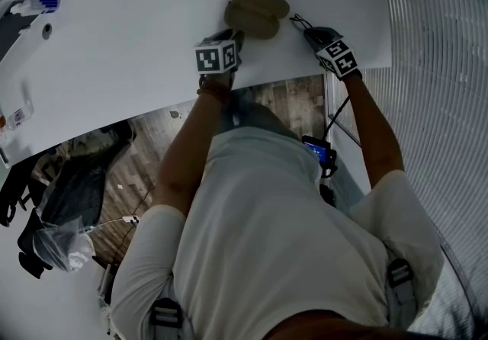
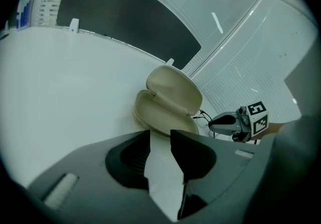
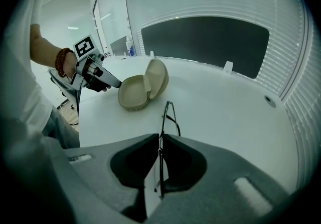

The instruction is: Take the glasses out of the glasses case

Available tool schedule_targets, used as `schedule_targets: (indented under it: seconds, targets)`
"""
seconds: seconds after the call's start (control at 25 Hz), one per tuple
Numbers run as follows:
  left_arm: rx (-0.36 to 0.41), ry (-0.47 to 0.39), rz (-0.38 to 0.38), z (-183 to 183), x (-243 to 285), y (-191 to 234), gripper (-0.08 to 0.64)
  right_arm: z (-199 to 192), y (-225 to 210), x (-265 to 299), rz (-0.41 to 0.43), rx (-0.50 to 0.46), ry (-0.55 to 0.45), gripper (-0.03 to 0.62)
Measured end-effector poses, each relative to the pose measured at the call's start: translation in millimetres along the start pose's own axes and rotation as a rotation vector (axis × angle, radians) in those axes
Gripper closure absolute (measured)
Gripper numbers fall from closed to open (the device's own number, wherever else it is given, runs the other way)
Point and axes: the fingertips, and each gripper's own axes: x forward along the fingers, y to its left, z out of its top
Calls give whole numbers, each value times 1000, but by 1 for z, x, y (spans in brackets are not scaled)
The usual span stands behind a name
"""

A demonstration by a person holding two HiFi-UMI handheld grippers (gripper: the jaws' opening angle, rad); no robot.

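Observation:
An open beige glasses case (image 1: 255, 11) lies on the white table (image 1: 114, 41), lid raised, and looks empty inside (image 2: 168, 102). My left gripper (image 1: 238, 35) sits just in front of the case; its jaws (image 2: 159, 135) are open with only bare table between them. My right gripper (image 1: 309, 32) is to the right of the case, shut on thin black-framed glasses (image 3: 170, 115). The frame runs up out of the jaws (image 3: 159, 137) and hangs just above the table. In the right gripper view the case (image 3: 140, 87) lies ahead to the left, with the left gripper (image 3: 118, 85) at its side.
The table's near edge (image 1: 267, 83) runs right under my hands, with wooden floor below it. A dark panel (image 2: 125, 17) and slatted blinds (image 1: 435, 64) bound the far and right sides. A round cable hole (image 3: 271, 100) sits in the tabletop at the right.

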Motion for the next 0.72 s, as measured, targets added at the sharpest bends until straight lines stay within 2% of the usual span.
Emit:
schedule_targets:
  seconds: [0.36,0.52,0.72]
  targets:
    - [-2,-10,-2,0,-1,0,426,0,-9,5,-33,15,8,557]
    - [-4,-48,-18,7,-4,-4,426,4,-15,3,-68,18,-14,522]
    - [13,-65,-25,17,-5,-10,426,12,-19,-8,-92,38,-47,522]
